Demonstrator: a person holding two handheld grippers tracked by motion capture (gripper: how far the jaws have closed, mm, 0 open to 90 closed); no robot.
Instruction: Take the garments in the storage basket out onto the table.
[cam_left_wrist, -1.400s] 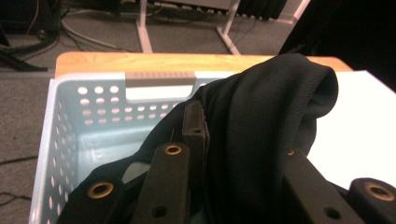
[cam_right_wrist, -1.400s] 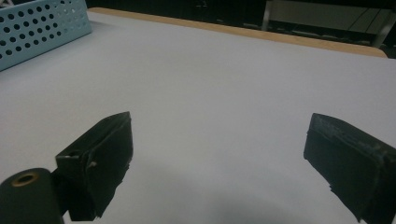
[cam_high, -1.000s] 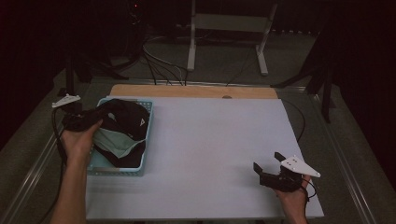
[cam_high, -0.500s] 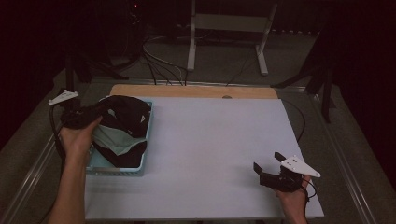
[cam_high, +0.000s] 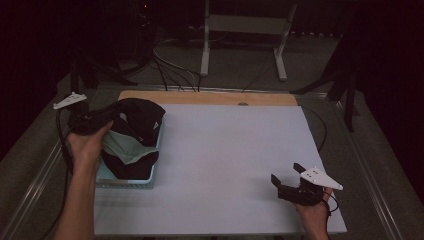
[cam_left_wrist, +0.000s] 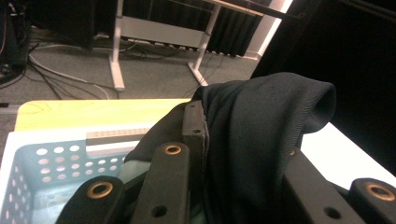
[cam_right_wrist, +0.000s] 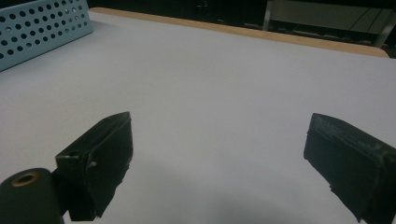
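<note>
text: none readable | labels: none | brands: none | numbers: none

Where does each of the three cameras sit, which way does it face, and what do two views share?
High view: above the person's side, looking forward and down on the table; both forearms enter from below, with the left claw and right claw.
Left gripper view: rides the left claw, facing the dark cloth that its jaws pinch over the basket.
Right gripper view: rides the right claw, low over the table, jaws apart.
Shared: the blue basket appears in all three.
</note>
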